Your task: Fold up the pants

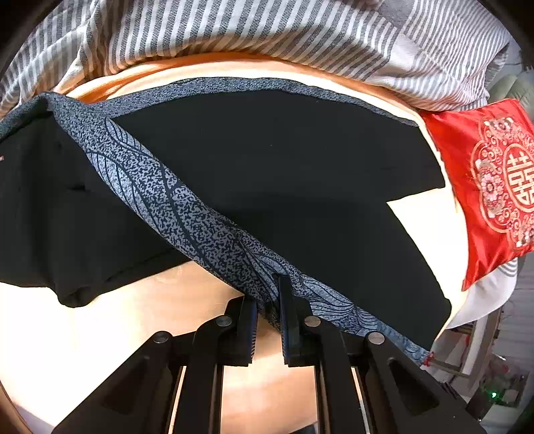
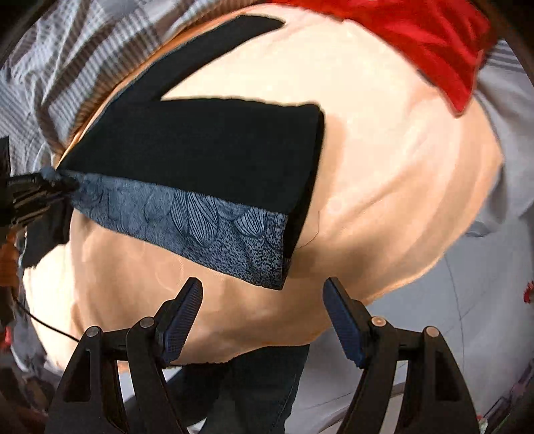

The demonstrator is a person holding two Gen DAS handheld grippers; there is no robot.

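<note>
The pants (image 1: 267, 160) lie on a peach sheet (image 1: 133, 317) on the bed, black fabric with a blue-grey patterned band (image 1: 187, 213) running along one edge. They appear partly folded: in the right wrist view one leg lies over another black layer, its hem end squared off near the middle of the sheet.

Left side: the left tool (image 1: 268, 317) is clamped on the patterned band, its jaws narrow with the cloth pinched between them. The band runs taut and diagonal away from the grip, which suggests the edge is held to keep the fabric straight and anchored. The tool points forward and slightly down toward the bed. In the right wrist view it enters from the left edge, gripping the band's end.

Right side: the right tool (image 2: 263, 317) hangs above the sheet, jaws wide and holding nothing, just short of the band's free corner (image 2: 280, 267). It is aimed at that hem end, probably to take it for the next fold.

Beyond the pants lie a striped blanket (image 1: 233, 30) and a red pillow (image 1: 484, 173).
</note>
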